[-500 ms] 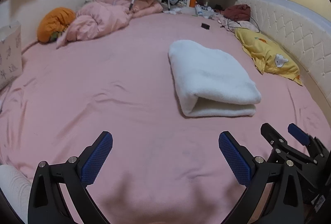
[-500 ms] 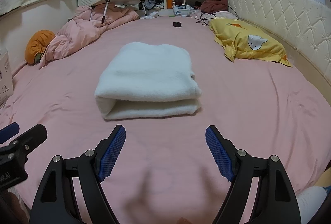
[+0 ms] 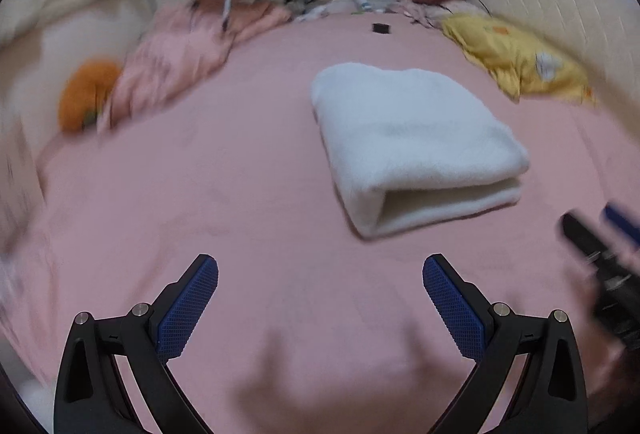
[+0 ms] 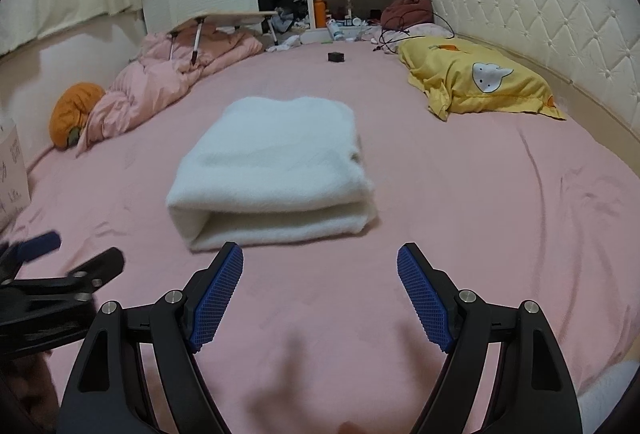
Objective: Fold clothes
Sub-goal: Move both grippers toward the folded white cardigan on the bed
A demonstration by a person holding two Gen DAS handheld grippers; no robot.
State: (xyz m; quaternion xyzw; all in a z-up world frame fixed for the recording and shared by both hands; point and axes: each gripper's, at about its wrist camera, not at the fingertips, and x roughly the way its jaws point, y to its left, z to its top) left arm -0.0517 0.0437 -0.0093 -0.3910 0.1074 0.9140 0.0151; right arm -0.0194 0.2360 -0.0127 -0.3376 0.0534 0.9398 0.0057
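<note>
A white fluffy garment (image 3: 408, 137) lies folded into a thick rectangle on the pink bed sheet (image 3: 240, 201). It also shows in the right wrist view (image 4: 276, 161), straight ahead. My left gripper (image 3: 320, 294) is open and empty, above the sheet, short of the fold and to its left. My right gripper (image 4: 320, 290) is open and empty, just short of the fold's near edge. Each gripper shows at the edge of the other's view, the right one (image 3: 600, 258) blurred and the left one (image 4: 52, 274) at the far left.
A yellow pillow (image 4: 476, 81) lies right, by the padded headboard (image 4: 560, 29). A crumpled pink quilt (image 4: 168, 77) and an orange cushion (image 4: 72, 113) lie far left. A small black object (image 4: 335, 56) sits on the sheet beyond the fold. Clutter and wardrobes stand behind.
The left wrist view has swung right and is blurred by motion; the folded garment now sits nearer its middle. The right gripper has moved slightly closer to the fold.
</note>
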